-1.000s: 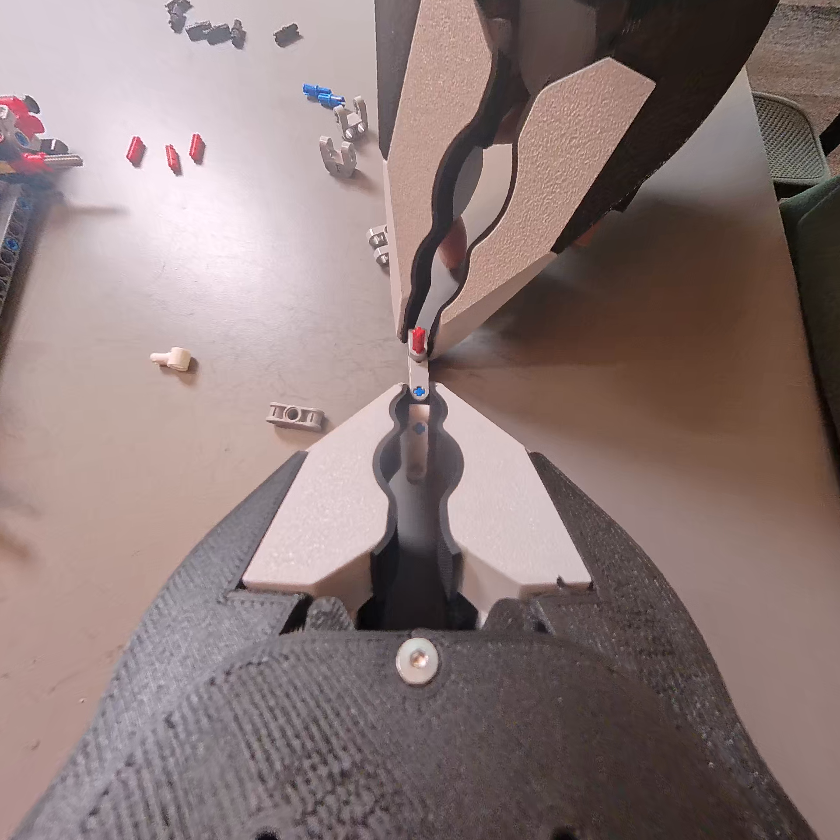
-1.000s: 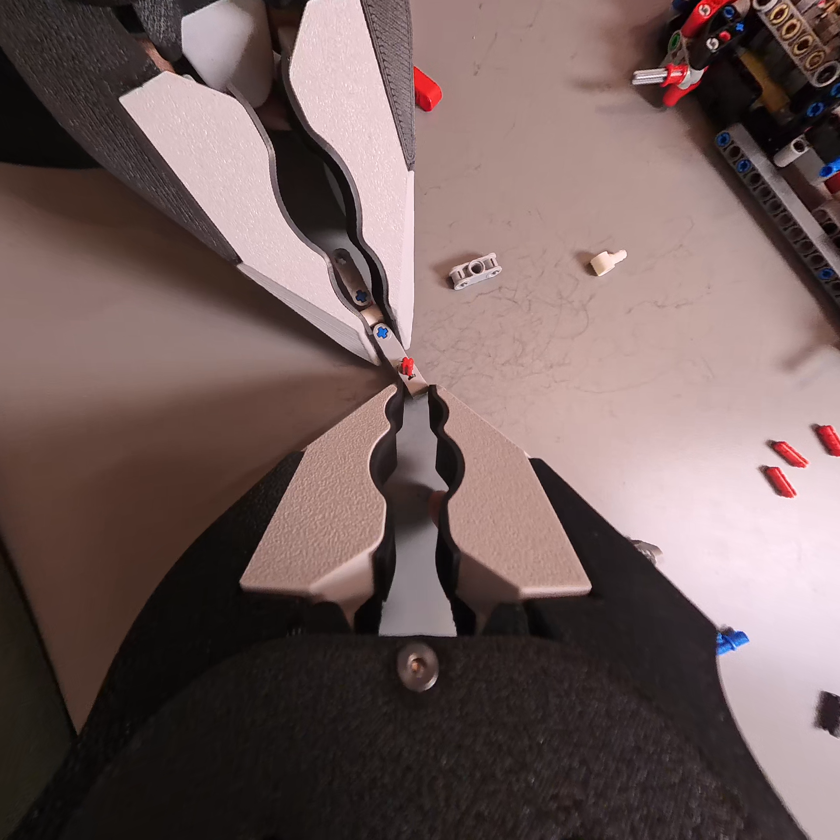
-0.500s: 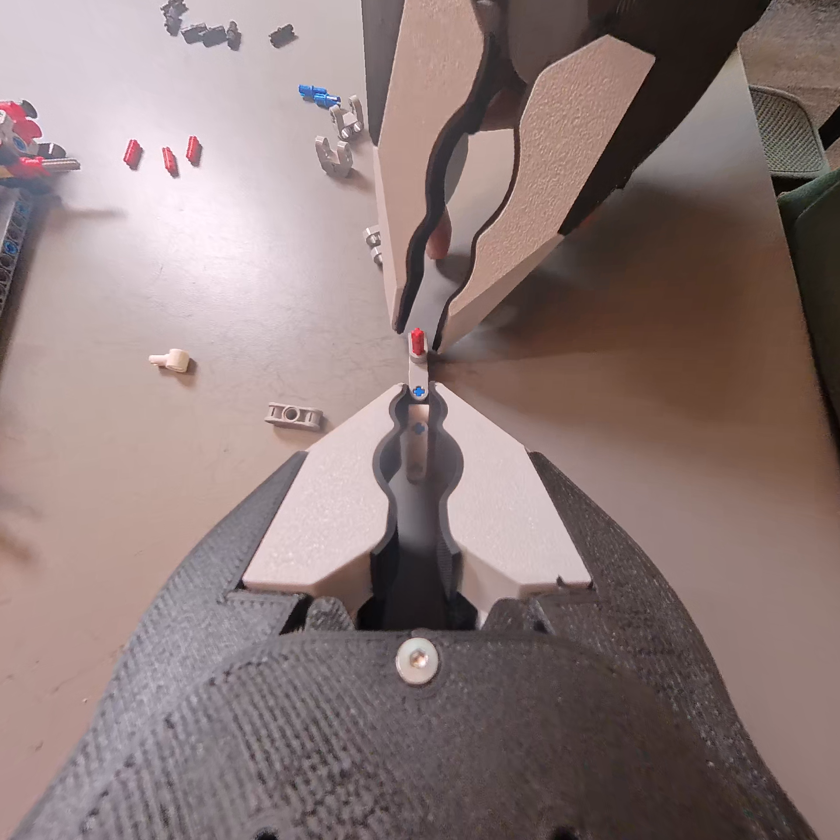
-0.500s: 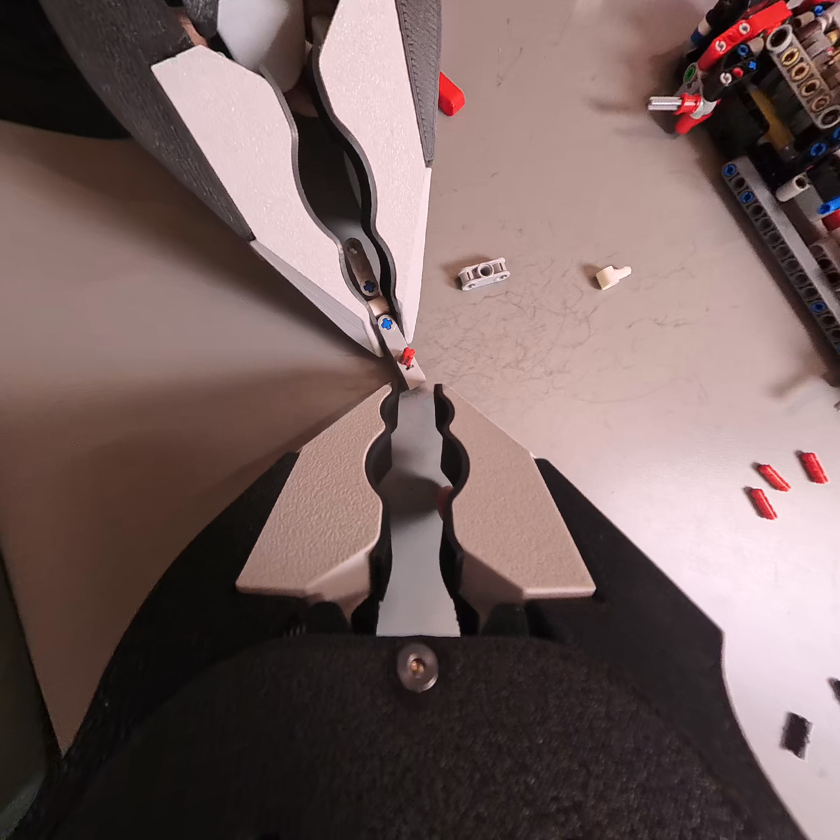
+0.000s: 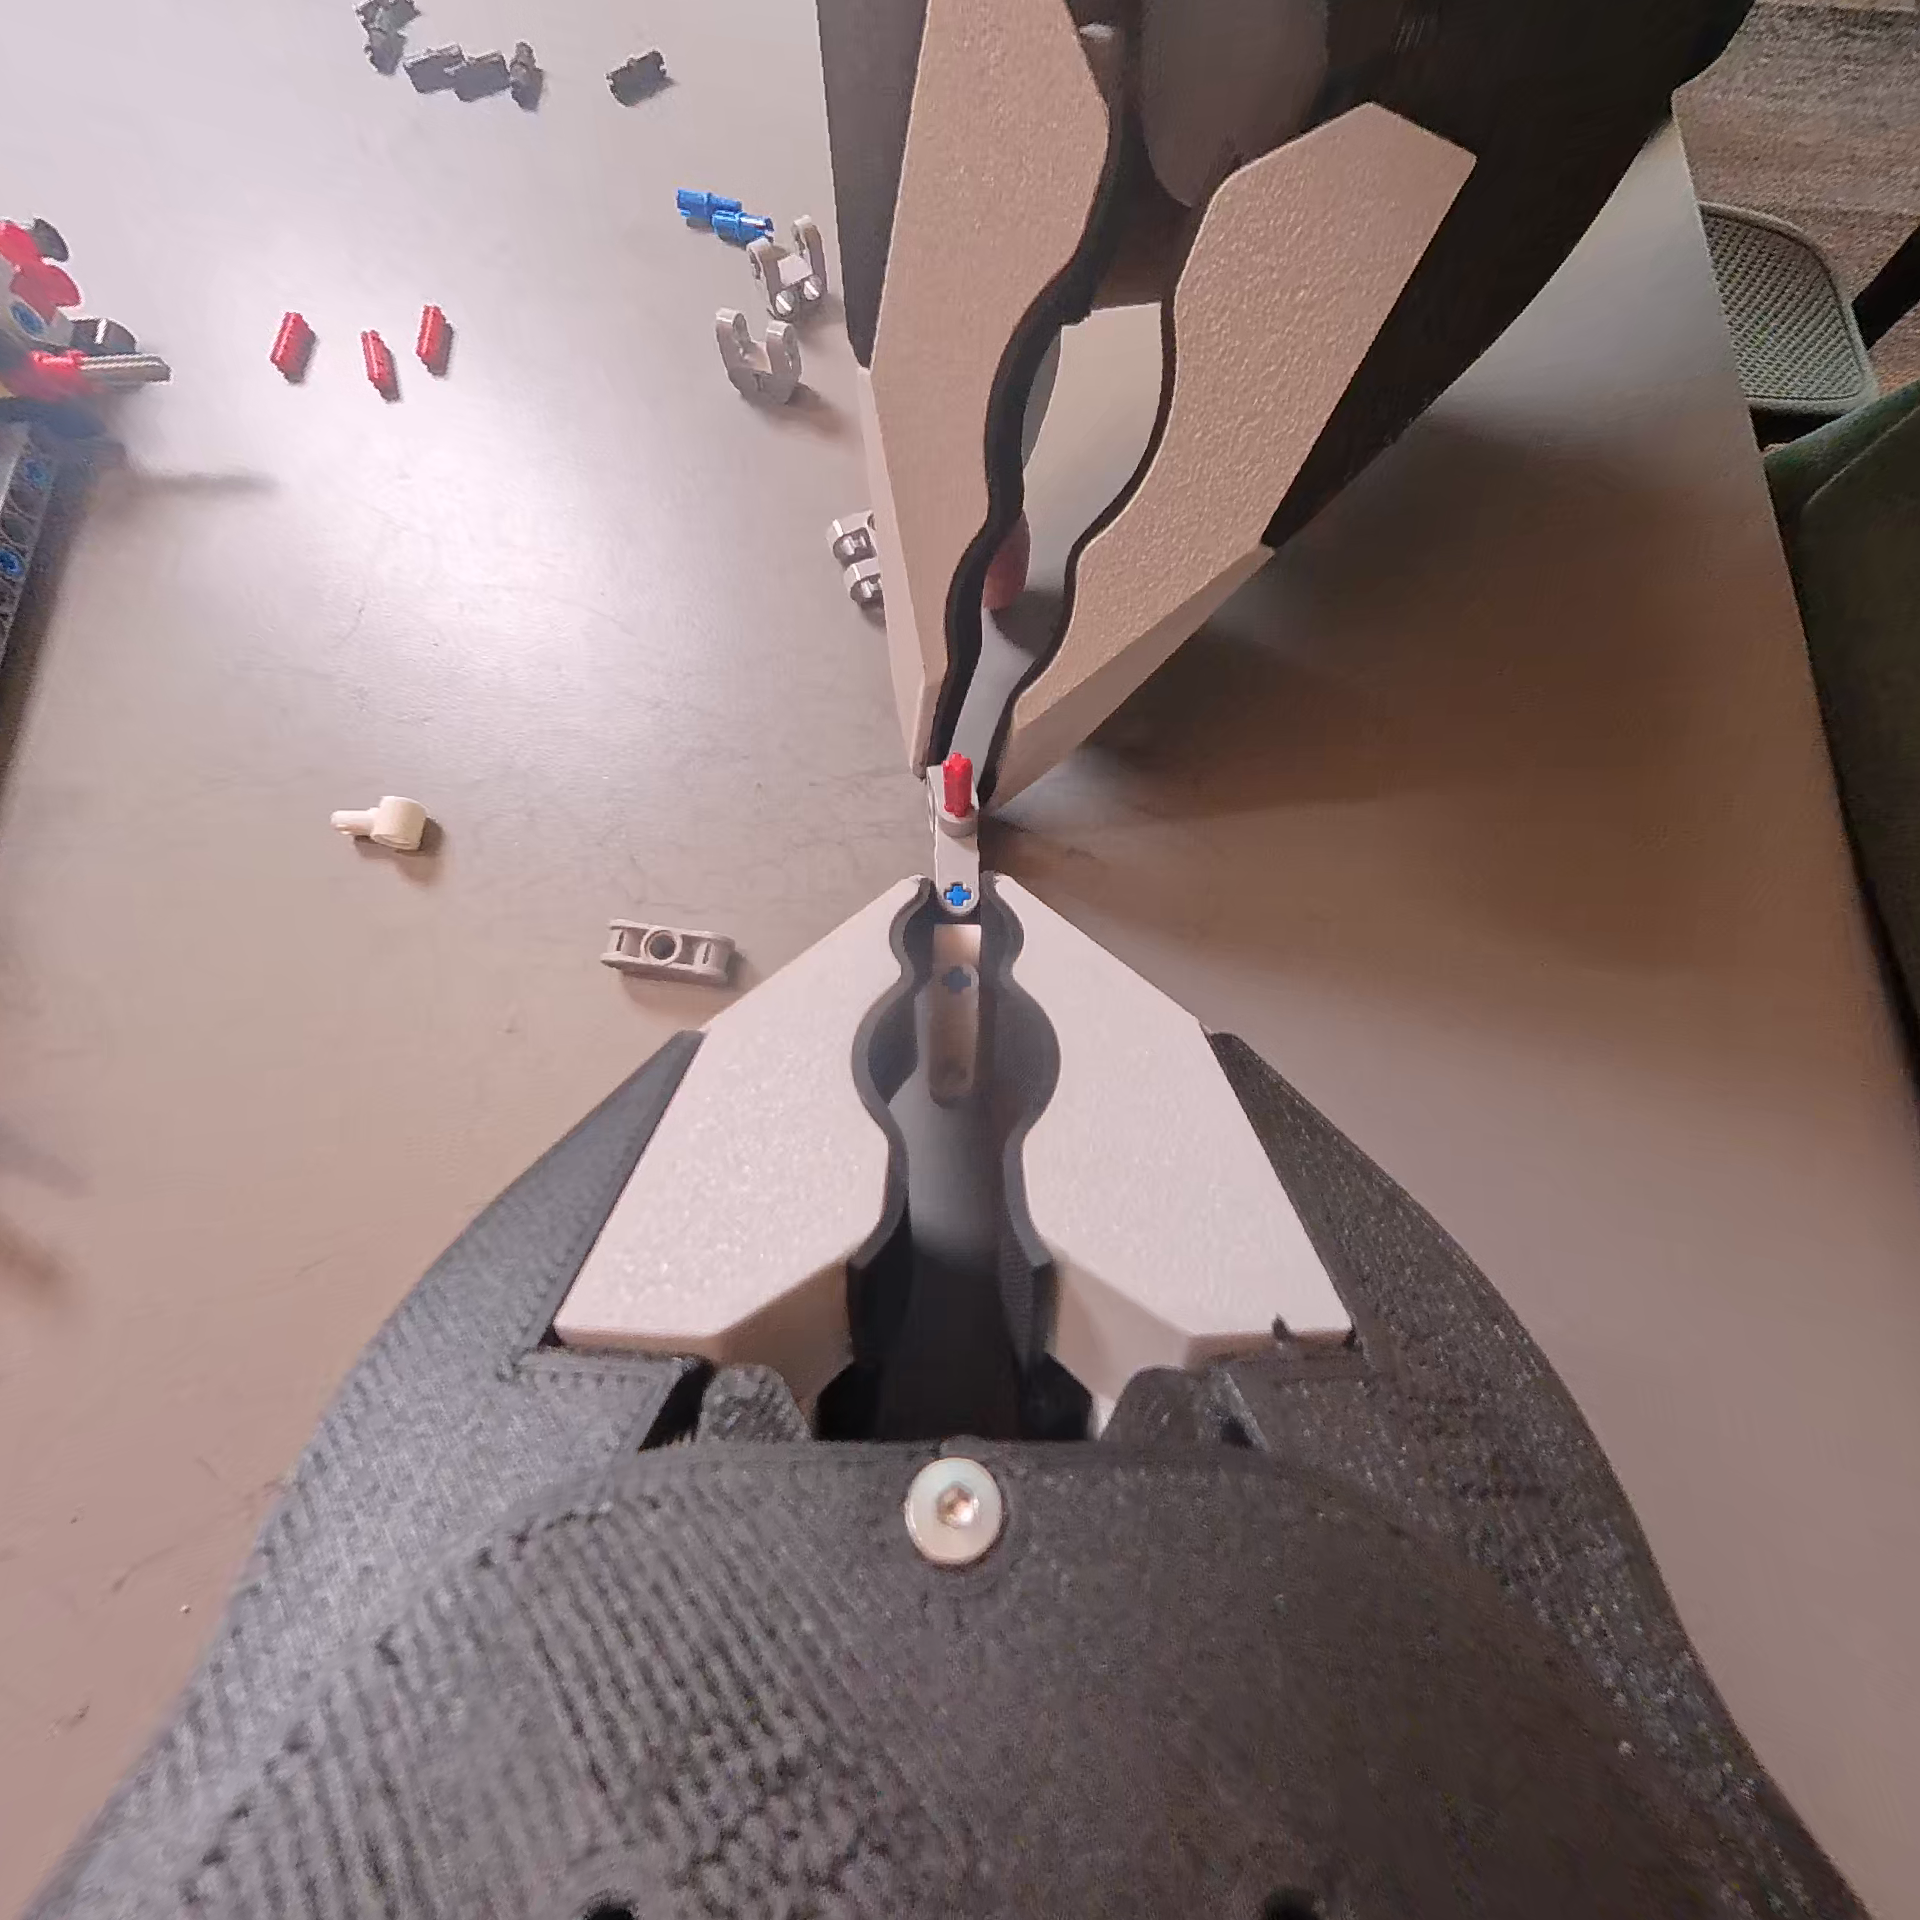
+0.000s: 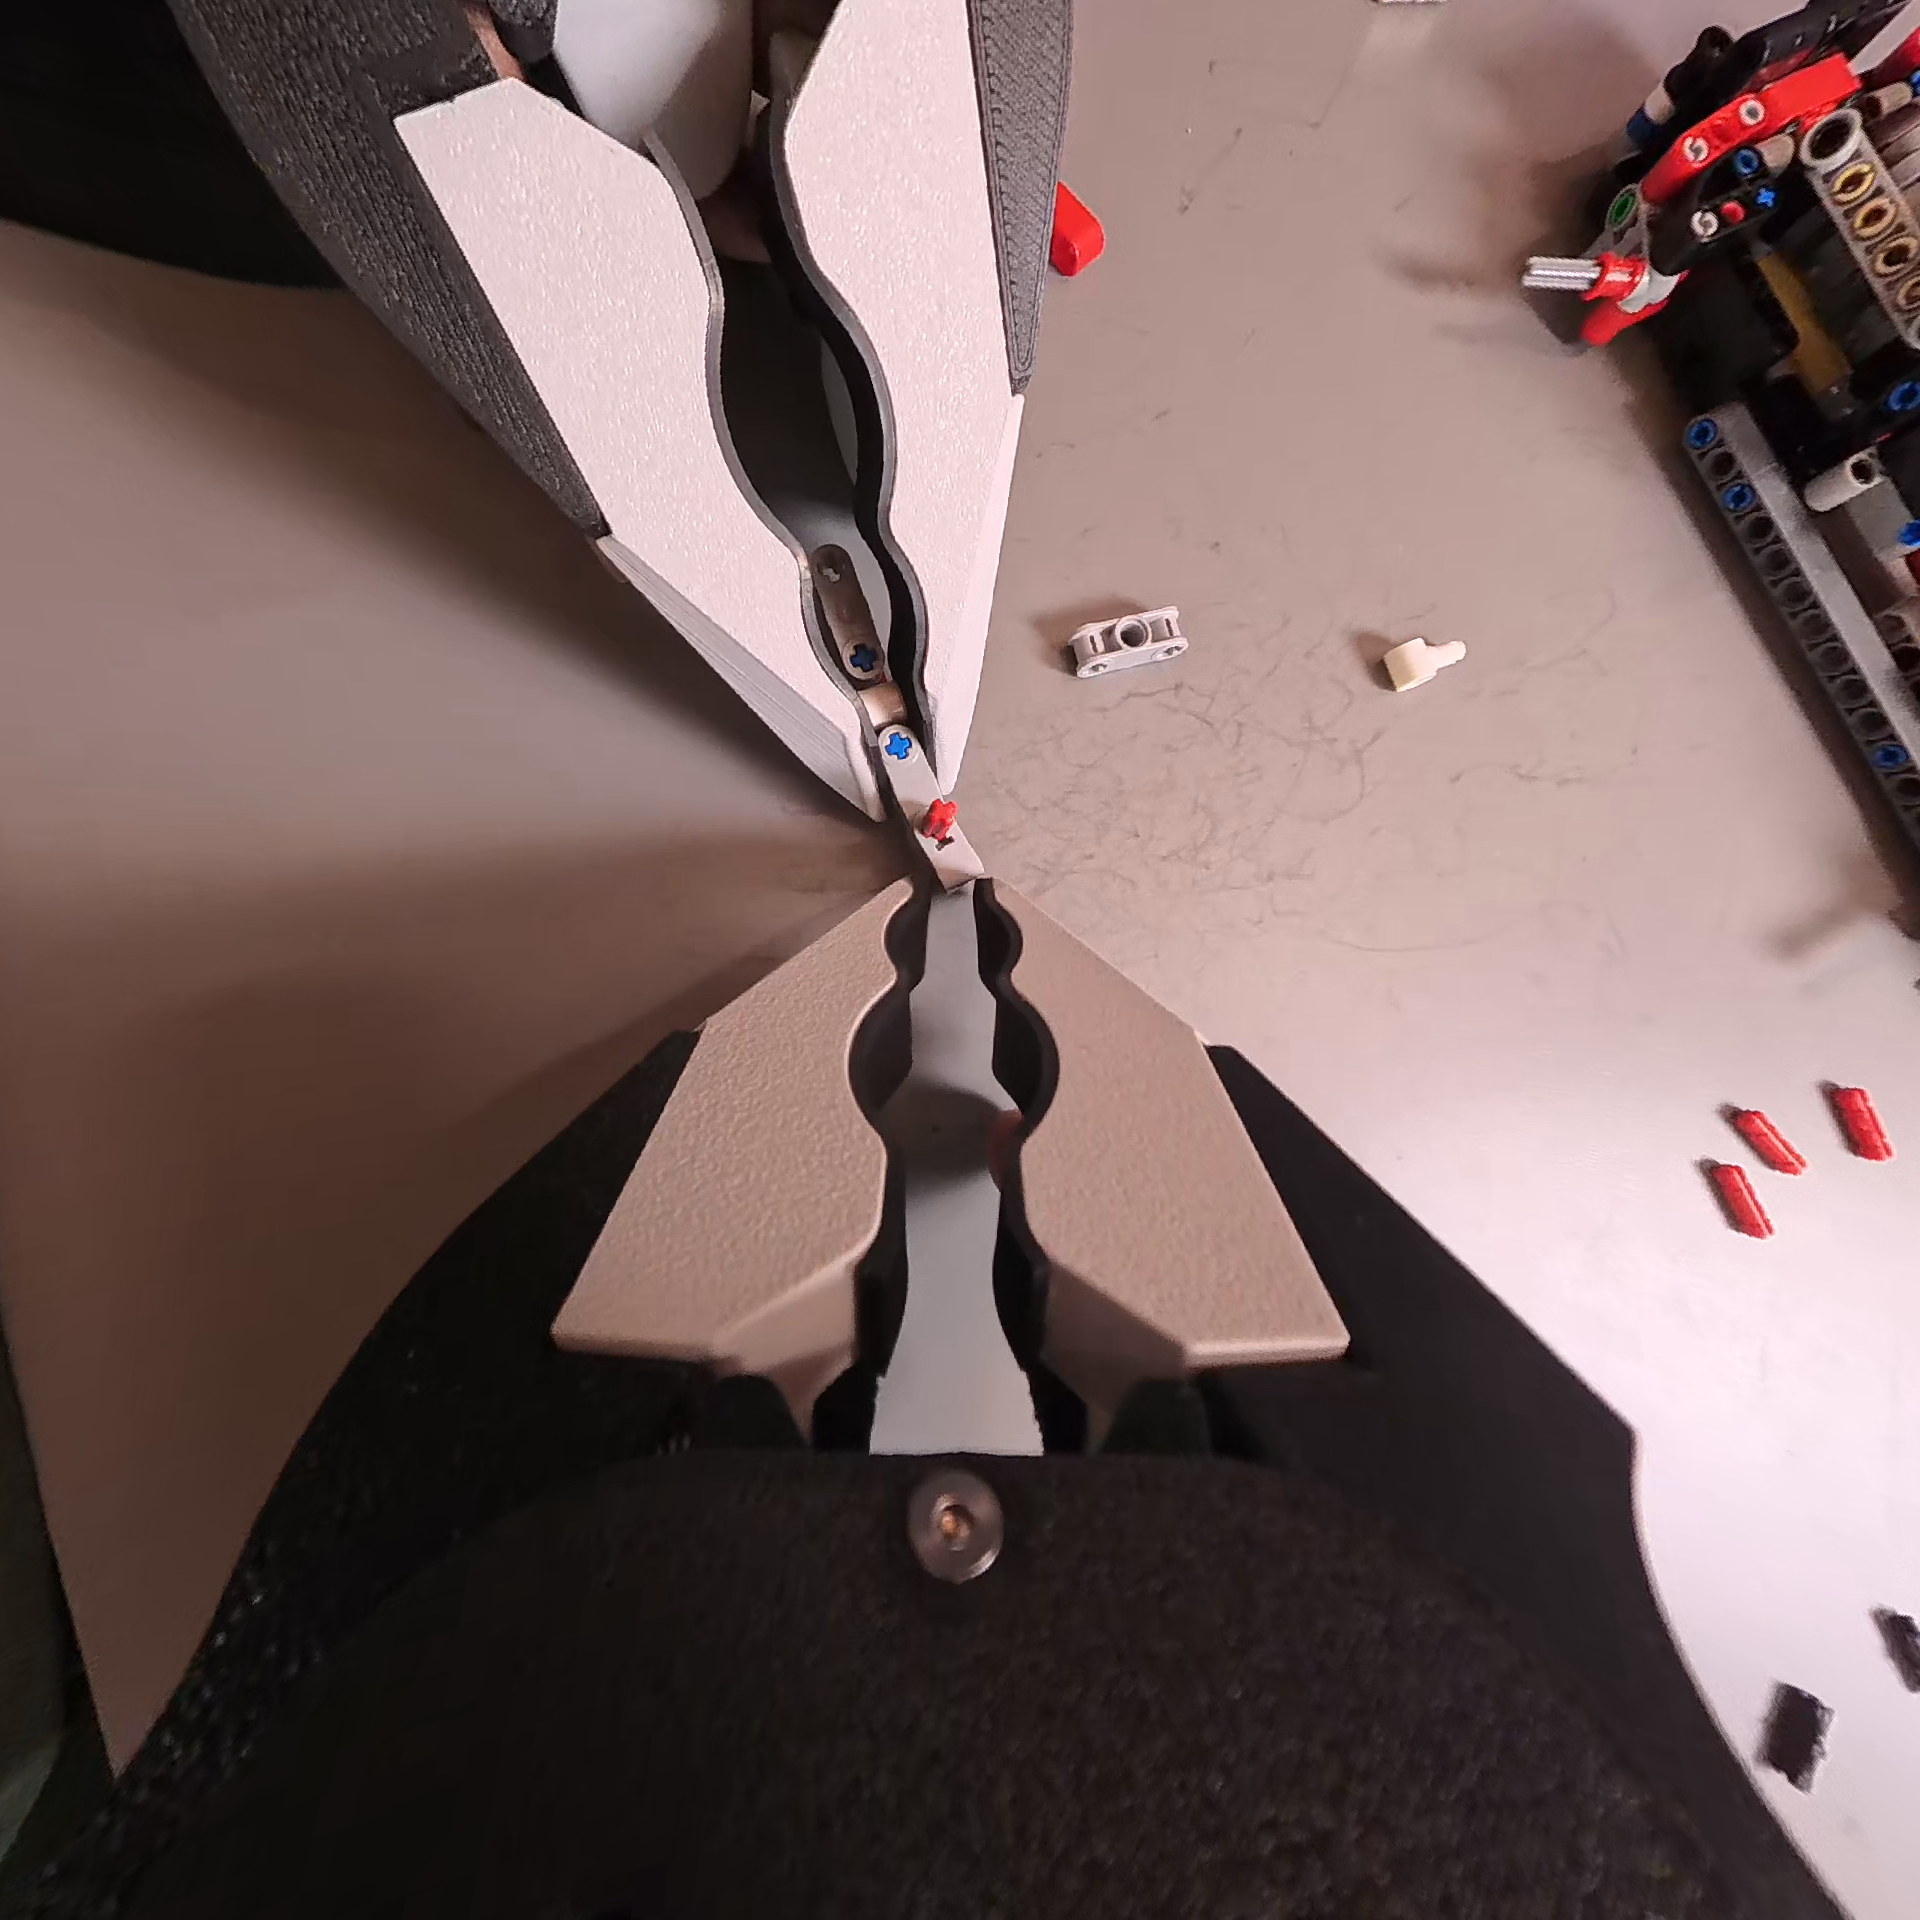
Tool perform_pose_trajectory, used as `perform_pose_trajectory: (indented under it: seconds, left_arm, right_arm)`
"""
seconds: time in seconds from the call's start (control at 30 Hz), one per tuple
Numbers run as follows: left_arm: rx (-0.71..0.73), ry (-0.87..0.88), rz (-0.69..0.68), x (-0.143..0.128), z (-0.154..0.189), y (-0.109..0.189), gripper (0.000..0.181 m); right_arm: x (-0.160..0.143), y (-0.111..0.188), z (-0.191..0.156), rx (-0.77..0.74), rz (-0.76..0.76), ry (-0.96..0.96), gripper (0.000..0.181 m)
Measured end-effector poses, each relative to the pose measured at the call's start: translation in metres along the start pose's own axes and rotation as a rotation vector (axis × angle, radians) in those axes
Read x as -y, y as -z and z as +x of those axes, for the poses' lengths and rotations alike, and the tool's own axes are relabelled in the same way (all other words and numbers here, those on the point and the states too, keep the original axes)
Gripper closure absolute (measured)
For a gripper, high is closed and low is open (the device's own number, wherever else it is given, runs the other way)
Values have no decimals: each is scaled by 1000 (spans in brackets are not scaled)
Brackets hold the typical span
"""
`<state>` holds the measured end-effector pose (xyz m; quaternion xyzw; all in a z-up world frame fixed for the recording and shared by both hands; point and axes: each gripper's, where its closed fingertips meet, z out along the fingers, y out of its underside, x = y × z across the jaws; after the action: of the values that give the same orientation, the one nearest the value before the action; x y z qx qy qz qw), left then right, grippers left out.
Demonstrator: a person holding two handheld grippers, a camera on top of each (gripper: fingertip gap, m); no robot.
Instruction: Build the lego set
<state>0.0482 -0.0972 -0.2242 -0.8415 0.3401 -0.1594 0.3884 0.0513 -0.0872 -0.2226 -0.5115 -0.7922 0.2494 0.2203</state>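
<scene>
My left gripper (image 5: 958,883) is shut on a thin grey beam (image 5: 956,852) with blue cross pins. The beam sticks out past its tips, just above the brown table (image 5: 520,623). A small red pin (image 5: 956,795) sits in the beam's far hole. My right gripper (image 6: 948,883) faces the left one tip to tip, and its jaws are closed narrowly on the beam's far end (image 6: 951,852), just short of the red pin (image 6: 940,818). In the right wrist view the left gripper (image 6: 902,769) comes down from the top. In the left wrist view the right gripper (image 5: 961,784) does the same.
Loose parts lie left of the grippers: a grey connector (image 5: 670,951), a cream piece (image 5: 384,821), three red pins (image 5: 364,348), blue pins (image 5: 717,213), grey connectors (image 5: 769,312), dark pieces (image 5: 468,68). A part-built model (image 6: 1818,260) stands at the table's side. A green chair (image 5: 1860,582) is beyond the table's edge. Both grippers' tips are close together, under 4 cm apart. The left tips stand about 5 cm off the grey connector (image 5: 670,951). Look for it in the right wrist view (image 6: 1121,633) too.
Half a second ago my right gripper had opened a little and drawn back from the beam. Now it is back at the beam's end with narrower jaws. The left gripper has held still.
</scene>
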Motion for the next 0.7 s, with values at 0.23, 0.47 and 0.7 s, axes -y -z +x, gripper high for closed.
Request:
perform_pose_trajectory:
  seconds: [0.23, 0.47, 0.7]
  left_arm:
    - [0, 0, 0, 0, 0, 0, 176]
    - [0, -1, 0, 0, 0, 0, 176]
    - [0, -1, 0, 0, 0, 0, 176]
  right_arm:
    - [9, 13, -1, 48, 18, 139, 168]
    - [16, 12, -6, 192, -83, 366, 167]
    - [19, 11, -3, 237, -142, 491, 168]
